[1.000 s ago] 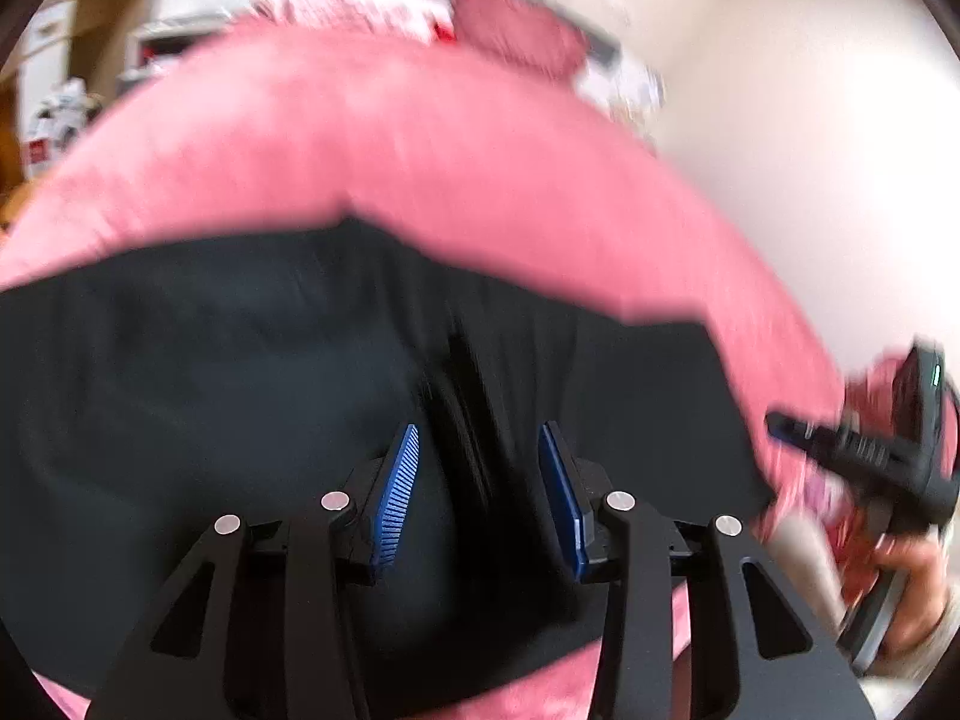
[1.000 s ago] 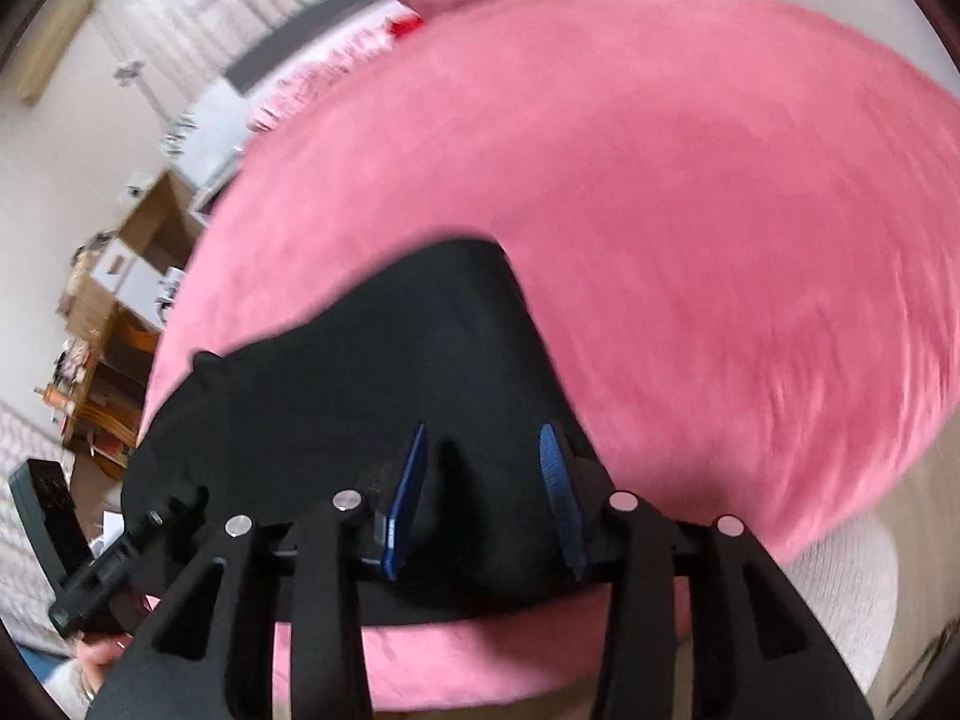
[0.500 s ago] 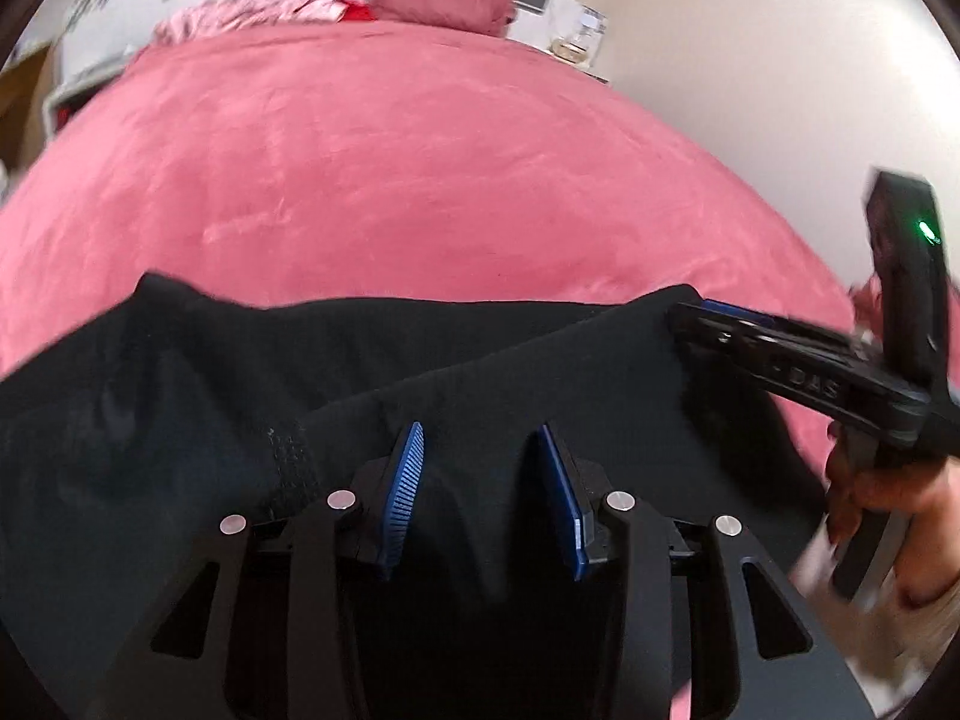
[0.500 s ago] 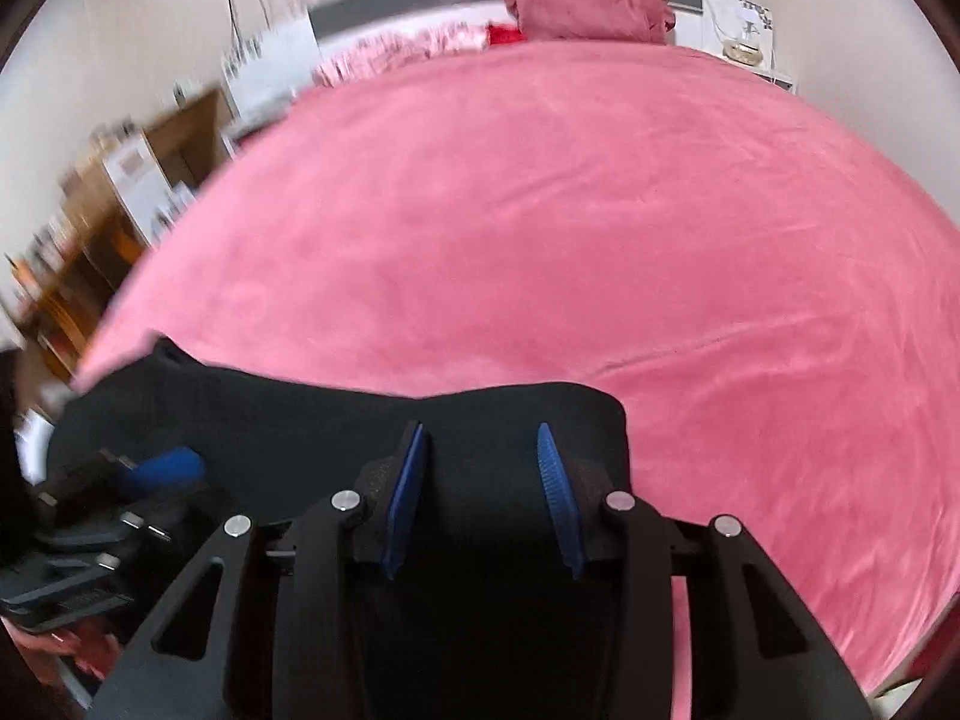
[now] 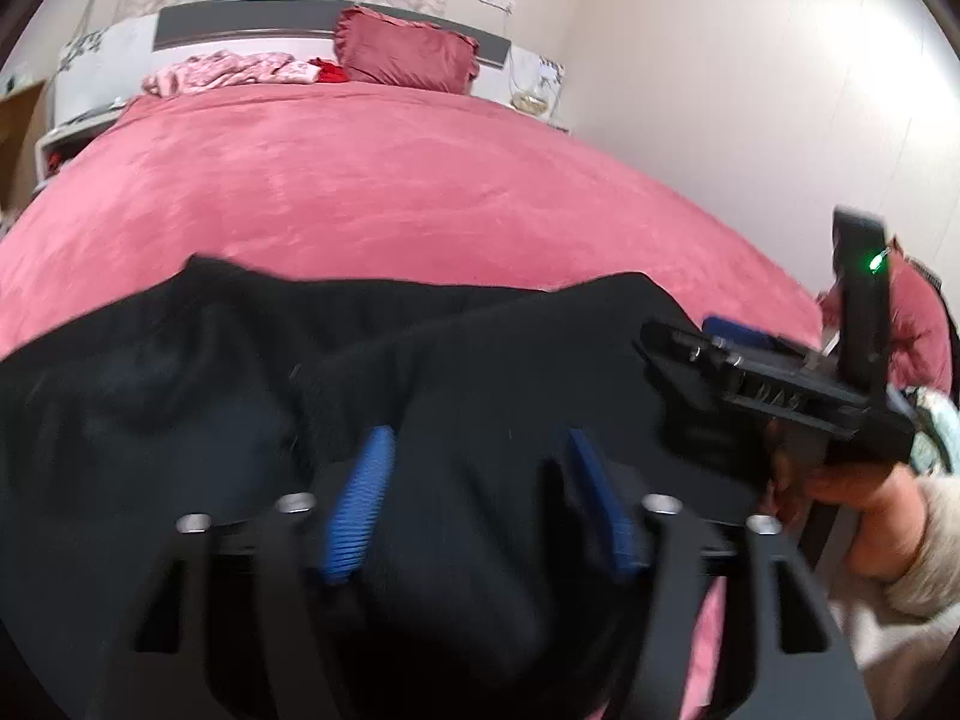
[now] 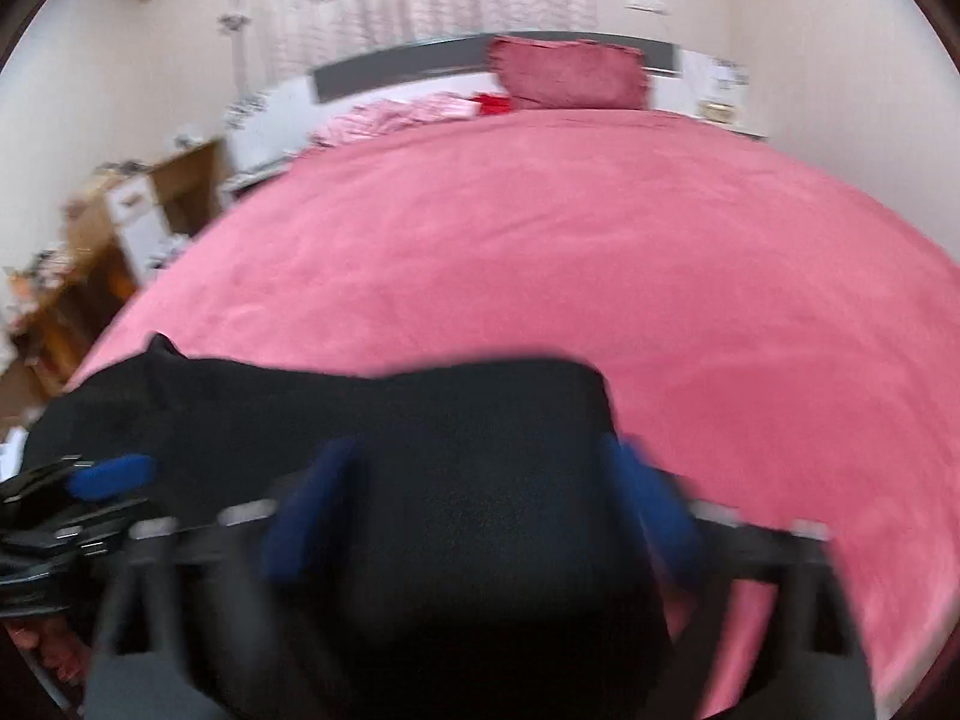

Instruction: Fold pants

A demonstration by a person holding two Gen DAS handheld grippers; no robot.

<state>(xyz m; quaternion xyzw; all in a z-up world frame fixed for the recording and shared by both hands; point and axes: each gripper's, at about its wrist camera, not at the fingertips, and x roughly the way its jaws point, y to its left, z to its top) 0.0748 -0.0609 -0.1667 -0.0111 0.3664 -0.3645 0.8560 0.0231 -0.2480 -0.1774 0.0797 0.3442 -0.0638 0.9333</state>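
Observation:
Black pants (image 5: 180, 372) lie bunched across the near edge of a pink bed cover (image 5: 420, 180). My left gripper (image 5: 477, 438) sits low over them. Its jaws are opening, with a hump of black cloth between the blue pads and not pinched. To its right a hand holds my right gripper (image 5: 678, 342) at the pants' right end. In the right wrist view the pants (image 6: 420, 408) fill the foreground. The right gripper (image 6: 480, 450) is blurred, its jaws opening wide over the cloth without pressing it. The left gripper's blue pad (image 6: 111, 474) shows at the left edge.
A dark pink pillow (image 5: 408, 57) and crumpled pink clothes (image 5: 228, 69) lie at the headboard. A nightstand (image 5: 534, 96) stands at the far right corner, against a pale wall. Wooden shelves (image 6: 90, 276) stand left of the bed.
Both pairs of jaws have spread much wider and no longer pinch the cloth. Both grippers sank toward the bed and rolled level; the pants now rest on the cover.

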